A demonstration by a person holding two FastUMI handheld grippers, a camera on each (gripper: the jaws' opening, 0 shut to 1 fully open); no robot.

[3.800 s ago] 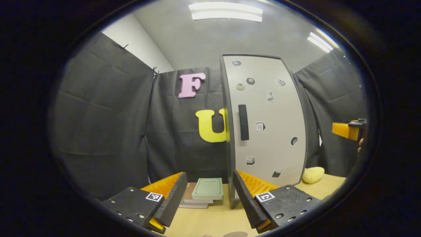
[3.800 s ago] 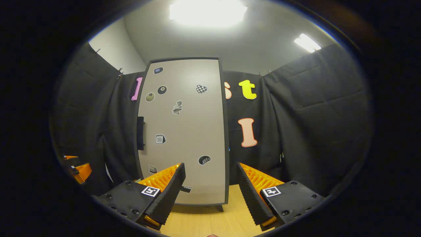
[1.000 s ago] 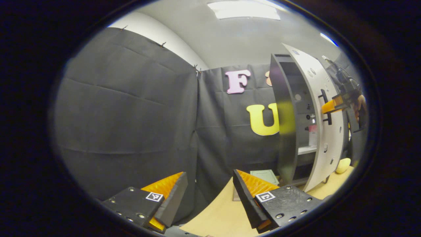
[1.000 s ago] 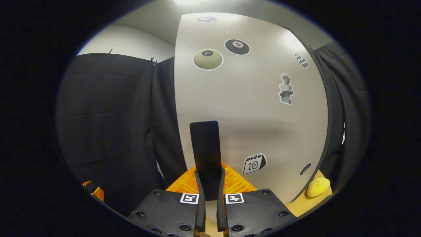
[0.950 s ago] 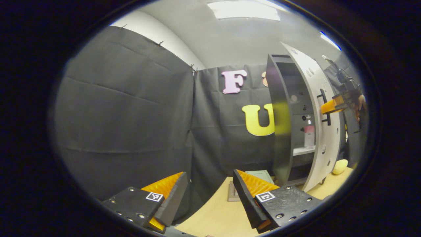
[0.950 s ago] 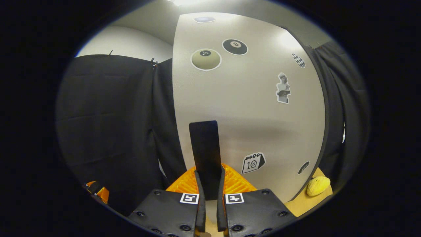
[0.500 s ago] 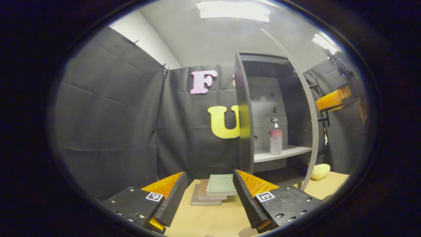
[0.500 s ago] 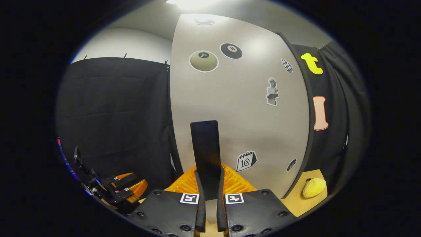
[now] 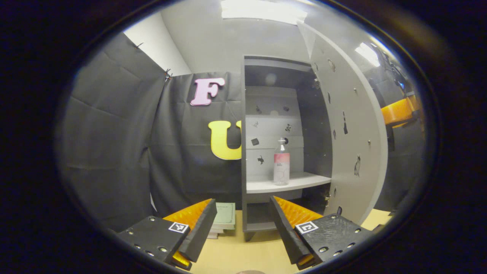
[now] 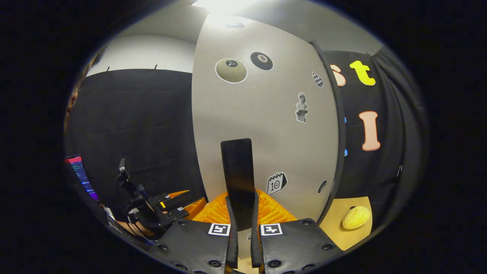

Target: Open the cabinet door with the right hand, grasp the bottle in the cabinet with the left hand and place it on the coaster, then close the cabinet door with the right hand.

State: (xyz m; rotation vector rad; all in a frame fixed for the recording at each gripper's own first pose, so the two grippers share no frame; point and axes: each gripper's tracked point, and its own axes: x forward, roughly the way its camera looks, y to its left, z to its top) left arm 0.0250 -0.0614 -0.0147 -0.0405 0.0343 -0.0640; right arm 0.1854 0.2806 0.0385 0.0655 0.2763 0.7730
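Bottle (image 9: 281, 161) upright on cabinet shelf (image 9: 289, 185), label unreadable. Right gripper (image 10: 241, 213) clamped on door handle (image 10: 238, 171), handle's lower end hidden. Left gripper (image 9: 240, 220) spread wide, empty.

Bottle (image 9: 281, 163) on cabinet shelf (image 9: 287, 185) (books (image 9: 222, 219) left of cabinet).

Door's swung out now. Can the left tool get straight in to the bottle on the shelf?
Probably yes. The left tool is open and faces the cabinet's open front; the bottle stands alone on the shelf. The door stands off to the side, held by the right tool.
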